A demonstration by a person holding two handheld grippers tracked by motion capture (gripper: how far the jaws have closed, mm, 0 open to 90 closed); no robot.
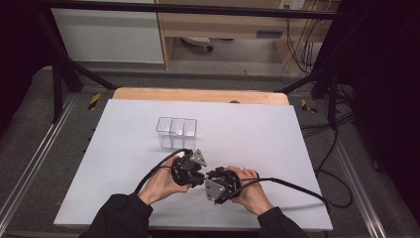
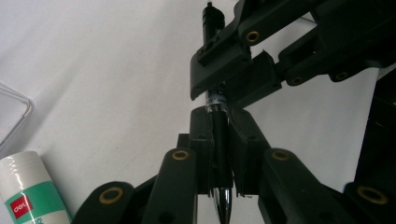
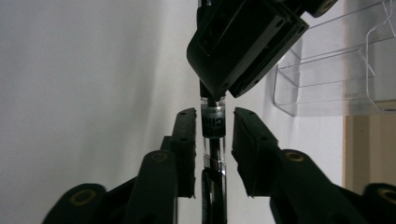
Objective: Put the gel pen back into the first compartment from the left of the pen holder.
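Black plastic pen [image 2: 218,140], light, stiff, slick: we hold it above the tabletop [image 1: 257,129], left claw [image 2: 219,144] clamped on its barrel, right claw [image 3: 212,135] narrow w/ gaps either side. Best grip: mid-barrel.

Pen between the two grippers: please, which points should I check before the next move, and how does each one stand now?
1. Left gripper clamped on the pen: ok.
2. Right gripper pads pressing the pen: not ok, a gap shows on each side.
3. Pen centred between the right jaws: ok.
4. Clear organizer upright, apart from both hands: ok.
5. Glue stick apart from the pen: ok.
6. Pen cap seated: cannot tell.
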